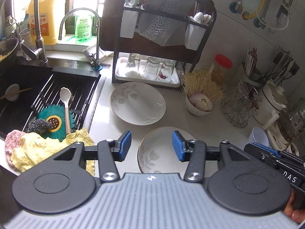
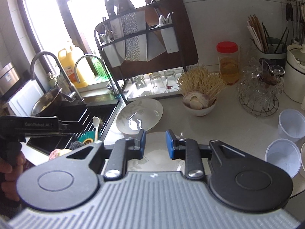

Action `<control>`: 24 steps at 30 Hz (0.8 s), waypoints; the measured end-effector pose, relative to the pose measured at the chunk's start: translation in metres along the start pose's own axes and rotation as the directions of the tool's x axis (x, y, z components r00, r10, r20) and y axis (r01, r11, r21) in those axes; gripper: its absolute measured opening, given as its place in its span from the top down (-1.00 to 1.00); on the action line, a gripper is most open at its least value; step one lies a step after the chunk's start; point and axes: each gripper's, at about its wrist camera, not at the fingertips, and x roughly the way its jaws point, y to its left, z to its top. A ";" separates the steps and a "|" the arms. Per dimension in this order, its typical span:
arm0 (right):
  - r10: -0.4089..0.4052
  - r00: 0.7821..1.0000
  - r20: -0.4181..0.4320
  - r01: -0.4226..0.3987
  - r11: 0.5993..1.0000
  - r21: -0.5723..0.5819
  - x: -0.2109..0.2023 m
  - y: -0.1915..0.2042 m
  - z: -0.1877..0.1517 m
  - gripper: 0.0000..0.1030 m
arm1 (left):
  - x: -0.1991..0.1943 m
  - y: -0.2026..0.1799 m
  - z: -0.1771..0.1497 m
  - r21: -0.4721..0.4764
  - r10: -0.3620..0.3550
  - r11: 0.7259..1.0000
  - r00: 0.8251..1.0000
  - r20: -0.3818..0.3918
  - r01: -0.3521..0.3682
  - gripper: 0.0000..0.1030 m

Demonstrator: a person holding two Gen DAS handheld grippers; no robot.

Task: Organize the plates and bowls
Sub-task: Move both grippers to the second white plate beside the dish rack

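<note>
Both grippers [image 1: 151,146] [image 2: 156,144] gape empty above lower-centre plate [image 1: 162,152]: glazed ceramic, stiff, slippery, breakable, so pinch its rim.

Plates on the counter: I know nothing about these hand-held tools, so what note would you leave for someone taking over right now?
Left gripper: jaws open, empty, above the near plate.
Right gripper: jaws only slightly apart, nothing held, over the same plate.
Things: the far plate lies on the counter in front of the rack, apart from the near plate. A small bowl sits in the sink.
Done: no stacking visible.
Left: probably gather the two plates into one stack, then deal with the bowl.
</note>
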 end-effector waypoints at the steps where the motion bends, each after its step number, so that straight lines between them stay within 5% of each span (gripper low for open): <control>1: 0.005 1.000 -0.011 -0.005 1.000 0.002 0.001 0.000 -0.001 0.47 | 0.000 0.001 -0.001 -0.003 0.002 1.000 1.000 -0.005 -0.002 -0.04; 13: 0.028 0.996 -0.079 -0.026 0.999 0.022 0.020 0.004 -0.002 0.47 | 0.012 0.016 -0.005 -0.038 0.029 0.999 0.998 -0.048 -0.031 -0.07; 24: -0.004 0.993 -0.115 0.013 0.997 0.078 0.057 0.007 0.016 0.46 | 0.054 0.041 0.031 -0.041 0.006 0.999 0.997 -0.078 -0.010 -0.17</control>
